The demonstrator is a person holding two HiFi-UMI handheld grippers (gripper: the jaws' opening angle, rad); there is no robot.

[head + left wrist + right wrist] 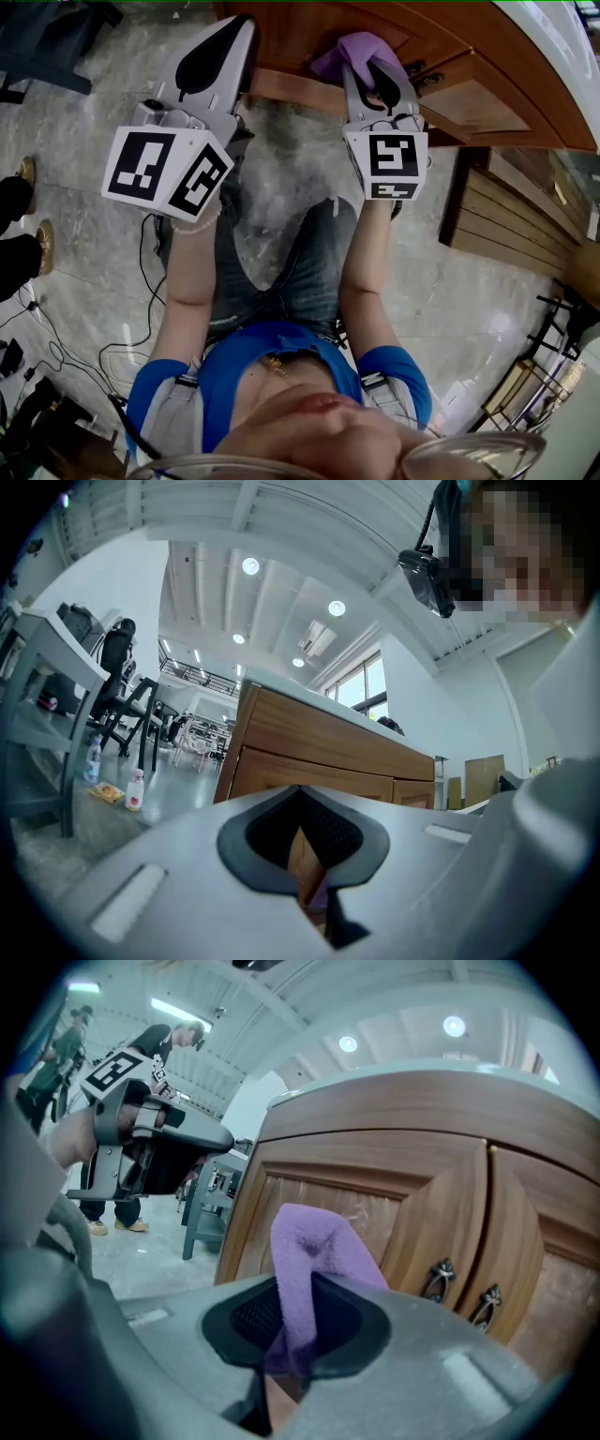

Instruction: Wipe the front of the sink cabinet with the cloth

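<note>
Pinching the soft, limp cloth (309,1241) by its bunched middle, our right tool (298,1335) holds it just before the sink cabinet (375,1166) front, while our left tool (305,855), apparently closed on nothing, waits near the cabinet.

No words, numbers or brand names can be read. The marker cubes (169,173) on the left gripper (230,47) and right gripper (377,75) bear only black-and-white square patterns. The labels on the floor bottles (136,789) are too small to read.
</note>
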